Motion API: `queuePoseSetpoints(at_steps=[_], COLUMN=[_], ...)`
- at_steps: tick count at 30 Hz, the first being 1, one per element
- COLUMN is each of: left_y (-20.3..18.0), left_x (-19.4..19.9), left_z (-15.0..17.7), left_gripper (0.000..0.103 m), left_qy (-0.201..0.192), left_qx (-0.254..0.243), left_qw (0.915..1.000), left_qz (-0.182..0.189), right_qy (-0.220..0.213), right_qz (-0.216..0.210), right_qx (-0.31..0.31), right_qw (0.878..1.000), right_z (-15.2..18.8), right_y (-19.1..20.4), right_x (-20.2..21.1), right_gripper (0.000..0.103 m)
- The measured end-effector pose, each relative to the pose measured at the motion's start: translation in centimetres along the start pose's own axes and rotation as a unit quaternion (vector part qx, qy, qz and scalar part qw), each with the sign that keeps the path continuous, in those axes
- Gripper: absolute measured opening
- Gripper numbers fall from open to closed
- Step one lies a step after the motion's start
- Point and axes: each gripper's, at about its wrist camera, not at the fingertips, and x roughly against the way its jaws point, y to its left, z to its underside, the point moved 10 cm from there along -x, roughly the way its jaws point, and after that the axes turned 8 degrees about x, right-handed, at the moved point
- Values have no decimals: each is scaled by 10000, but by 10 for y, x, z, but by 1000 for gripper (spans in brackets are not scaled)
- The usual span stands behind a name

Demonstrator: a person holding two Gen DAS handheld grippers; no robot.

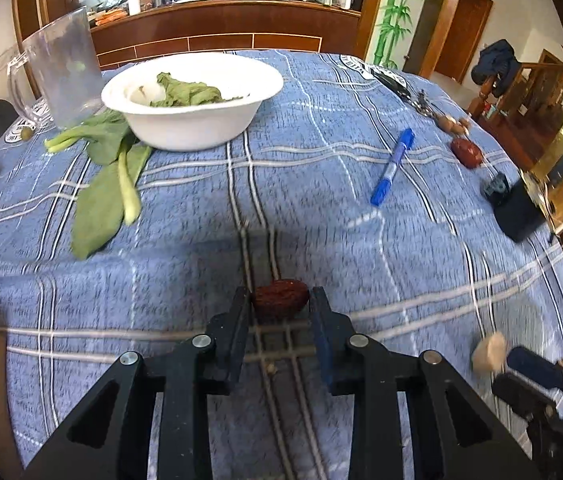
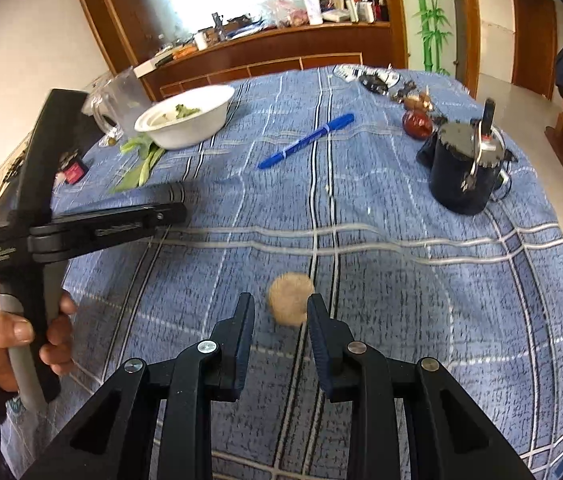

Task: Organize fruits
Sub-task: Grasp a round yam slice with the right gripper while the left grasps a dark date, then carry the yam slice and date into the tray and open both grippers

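Note:
A dark red wrinkled date (image 1: 280, 300) lies on the blue plaid cloth (image 1: 321, 220), and my left gripper (image 1: 280, 299) is shut on it, a pad against each end. A pale tan round fruit (image 2: 290, 298) sits at the very tips of my right gripper (image 2: 281, 308), which is shut on it. That same fruit (image 1: 489, 352) shows at the right gripper's tip low in the left wrist view. A second red date (image 1: 466, 152) lies far right. The white bowl (image 1: 201, 128) at the back holds green leaves.
Leafy greens (image 1: 109, 184) lie in front of a clear plastic jug (image 1: 61, 72). A blue marker (image 1: 393, 168) lies mid-table, and a dark mug (image 2: 465, 168) stands on the right. A person's hand (image 2: 21, 332) grips the left gripper's handle.

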Motion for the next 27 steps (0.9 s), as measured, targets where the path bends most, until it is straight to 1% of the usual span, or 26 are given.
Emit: queuePoseSetpoints(at_steps=[3, 6, 7, 8, 10, 12, 13, 14, 18, 21, 24, 27], left_y=[6, 12, 14, 16, 18, 23, 24, 25, 30, 35, 40, 48], left_x=[8, 12, 13, 15, 17, 22, 24, 26, 38, 51, 67, 84], left_z=[9, 13, 14, 15, 18, 21, 22, 25, 36, 48, 60, 71], left_gripper=[29, 29, 29, 29, 29, 29, 29, 29, 29, 29, 29, 29], left_qy=[-9, 20, 24, 25, 45, 45, 48, 38, 38, 43, 17, -23], left_qx=[-39, 12, 32, 49, 102, 132, 145, 145, 96, 156, 185, 188], left_qw=[10000, 9999, 9999, 9998, 9996, 9995, 9994, 9993, 9994, 9988, 9981, 9978], left_qz=[36, 127, 150, 170, 260, 279, 323, 332, 339, 473, 586, 632], right_qy=[153, 103, 92, 107, 156, 179, 146, 147, 112, 16, -57, -76], right_qz=[131, 234, 283, 356, 447, 623, 690, 756, 726, 707, 775, 737], right_qx=[91, 86, 103, 142, 296, 526, 606, 676, 620, 664, 873, 998], right_qw=[9998, 9996, 9995, 9992, 9984, 9965, 9957, 9947, 9954, 9953, 9931, 9922], right_z=[7, 3, 1, 0, -3, -6, -6, -6, -2, 2, 8, 17], right_y=[-2, -4, -4, -4, -2, 1, 2, 2, 0, 7, 21, 38], right_x=[-8, -13, -14, -17, -22, -26, -26, -26, -16, -2, 12, 23], right_gripper=[29, 30, 35, 46, 51, 50, 37, 30, 30, 30, 30, 30])
